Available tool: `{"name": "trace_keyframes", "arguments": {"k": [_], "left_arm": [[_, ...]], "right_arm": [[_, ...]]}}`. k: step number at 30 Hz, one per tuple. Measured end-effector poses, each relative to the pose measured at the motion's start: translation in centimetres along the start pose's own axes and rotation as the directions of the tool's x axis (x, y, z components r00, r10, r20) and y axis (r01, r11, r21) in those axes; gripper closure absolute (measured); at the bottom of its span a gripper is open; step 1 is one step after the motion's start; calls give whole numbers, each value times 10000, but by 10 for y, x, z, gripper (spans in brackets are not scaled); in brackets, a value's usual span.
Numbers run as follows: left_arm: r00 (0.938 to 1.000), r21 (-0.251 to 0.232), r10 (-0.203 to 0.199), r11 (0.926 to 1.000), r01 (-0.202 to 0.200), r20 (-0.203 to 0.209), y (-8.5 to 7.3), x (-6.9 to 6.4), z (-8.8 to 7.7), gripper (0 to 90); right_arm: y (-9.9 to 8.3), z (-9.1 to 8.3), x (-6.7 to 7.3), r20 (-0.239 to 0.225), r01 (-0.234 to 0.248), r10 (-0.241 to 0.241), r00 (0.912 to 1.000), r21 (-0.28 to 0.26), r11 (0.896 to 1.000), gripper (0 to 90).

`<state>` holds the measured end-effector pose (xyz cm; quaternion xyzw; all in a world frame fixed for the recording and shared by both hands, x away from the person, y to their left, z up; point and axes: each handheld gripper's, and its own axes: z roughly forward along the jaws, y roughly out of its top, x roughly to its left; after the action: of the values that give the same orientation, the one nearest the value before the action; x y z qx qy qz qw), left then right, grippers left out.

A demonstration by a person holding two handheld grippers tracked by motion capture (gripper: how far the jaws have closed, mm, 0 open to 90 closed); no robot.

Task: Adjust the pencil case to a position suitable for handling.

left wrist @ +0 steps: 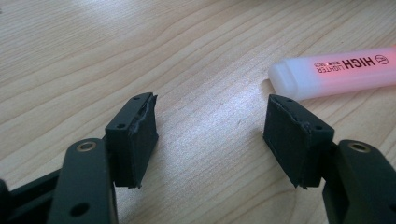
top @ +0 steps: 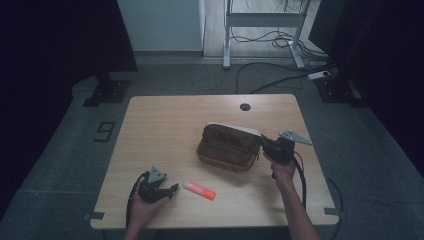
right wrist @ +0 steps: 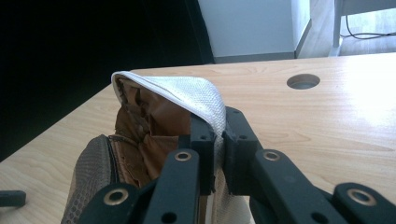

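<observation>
High view: brown pouch (top: 227, 149) sits right of centre on the wooden table (top: 165, 130), mouth open, white flap (right wrist: 187, 93) lifted. Right gripper (top: 268, 145) is clamped on that flap's edge. Left gripper (top: 172, 188) rests near the front-left edge, jaws apart with nothing between them, pink highlighter (top: 199, 190) just beside it. Cable hole (top: 245, 106) near the far edge. Grey floor, cables (top: 280, 40) and desk legs beyond.

I work in what looks like an office or lab: beyond my fingers, a wooden desk (top: 165, 125) with a cable hole (top: 245, 106), grey carpet (top: 60, 150), loose cables (top: 280, 40) under a white desk frame (top: 262, 20).
</observation>
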<state>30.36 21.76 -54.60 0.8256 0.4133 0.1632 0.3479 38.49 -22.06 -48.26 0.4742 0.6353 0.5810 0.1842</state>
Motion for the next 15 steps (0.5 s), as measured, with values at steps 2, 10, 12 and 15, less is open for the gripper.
{"name": "trace_keyframes", "arguments": {"k": [2,10,12,15], "left_arm": [[10000,-1,1,10000,-1,-1,0,0,0,346],[10000,-2,1,10000,-1,-1,0,0,0,346],[10000,-6,0,10000,0,-3,0,0,0,346],[10000,2,17,10000,-17,-16,0,0,0,345]], "right_arm": [[-3,1,0,1,-19,19,10000,57,10000,825],[-19,2,1,192,199,-203,9996,194,9996,816],[-24,2,1,269,387,-389,9989,80,9992,808],[-31,1,0,529,693,-708,9961,298,9971,785]]}}
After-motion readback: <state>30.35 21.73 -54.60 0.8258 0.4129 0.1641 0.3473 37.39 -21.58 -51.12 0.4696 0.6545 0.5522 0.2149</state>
